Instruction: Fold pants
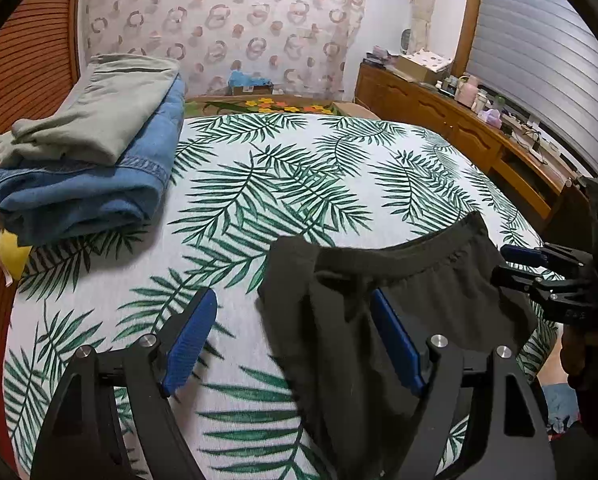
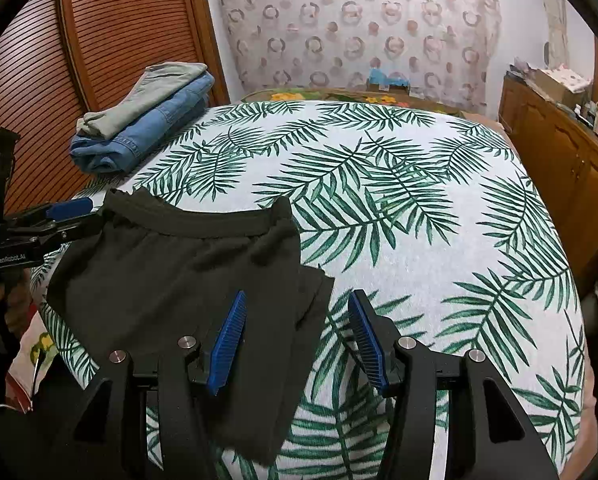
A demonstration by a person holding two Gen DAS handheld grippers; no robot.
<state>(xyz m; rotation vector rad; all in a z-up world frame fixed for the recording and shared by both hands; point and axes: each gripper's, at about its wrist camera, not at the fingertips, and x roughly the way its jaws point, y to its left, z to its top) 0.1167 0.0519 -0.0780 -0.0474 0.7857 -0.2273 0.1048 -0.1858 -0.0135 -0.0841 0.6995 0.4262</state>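
In the left wrist view, the left gripper [image 1: 295, 340] hovers low over the bed [image 1: 259, 184] with fingers spread wide and empty; the black pants [image 1: 399, 304] lie just ahead and under its right finger, waistband away from it, seemingly partly folded with more folding left, while a stack [image 1: 87, 148] of folded clothes sits far ahead to the left. In the right wrist view, the right gripper [image 2: 297, 340] is likewise apart and holding nothing, poised over the pants' [image 2: 171, 276] near right edge, and the left gripper [image 2: 71, 220] reaches the waistband's far left corner.

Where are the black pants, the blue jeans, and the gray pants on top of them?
black pants [image 2: 171, 272], right wrist view, on the flat cloth below the waistband.
blue jeans [image 1: 79, 196], left wrist view, on the folded front edge.
gray pants [image 1: 107, 112], left wrist view, on the top of the folded pile.
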